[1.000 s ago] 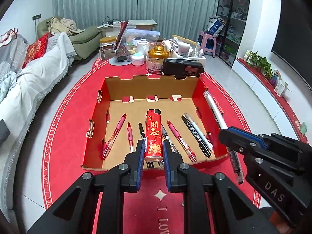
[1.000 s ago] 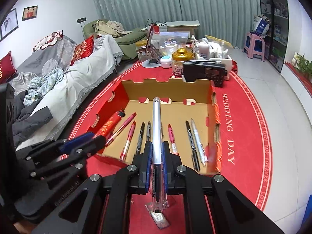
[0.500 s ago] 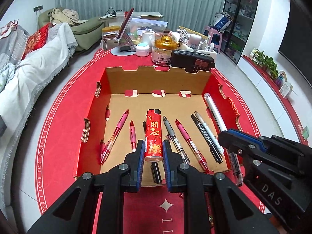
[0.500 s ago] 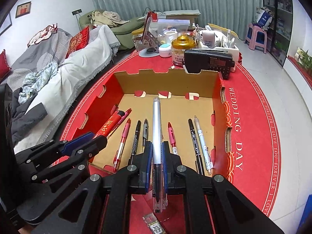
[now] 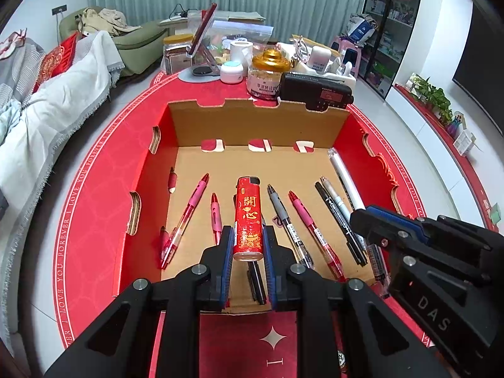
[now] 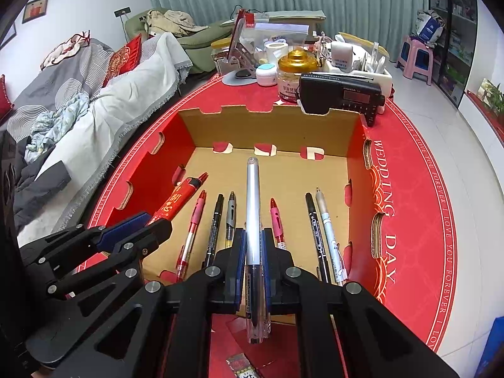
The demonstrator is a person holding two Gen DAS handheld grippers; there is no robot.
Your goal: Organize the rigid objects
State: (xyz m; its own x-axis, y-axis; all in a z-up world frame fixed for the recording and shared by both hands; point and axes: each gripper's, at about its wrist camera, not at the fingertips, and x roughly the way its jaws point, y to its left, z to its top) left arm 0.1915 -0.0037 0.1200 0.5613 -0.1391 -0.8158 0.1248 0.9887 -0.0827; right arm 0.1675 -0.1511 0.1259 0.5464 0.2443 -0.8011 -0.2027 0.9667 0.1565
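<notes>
Both my feeds are bright and evenly lit, indoor light, shadows soft. Sharp in the centre, no motion blur. Strong fisheye bending with black vignette in every corner. Mild glare on the floor tiles [image 6: 466, 170] at right.

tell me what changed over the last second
Both grippers came forward and down over the cardboard tray, which now looms larger in both views. Nothing was grabbed or released: the left gripper keeps the red lighter, the right gripper keeps the silver pen. The pens in the tray stayed put.

red lighter [image 5: 248, 220] with gold characters, red-walled box [image 5: 143, 189].
</notes>
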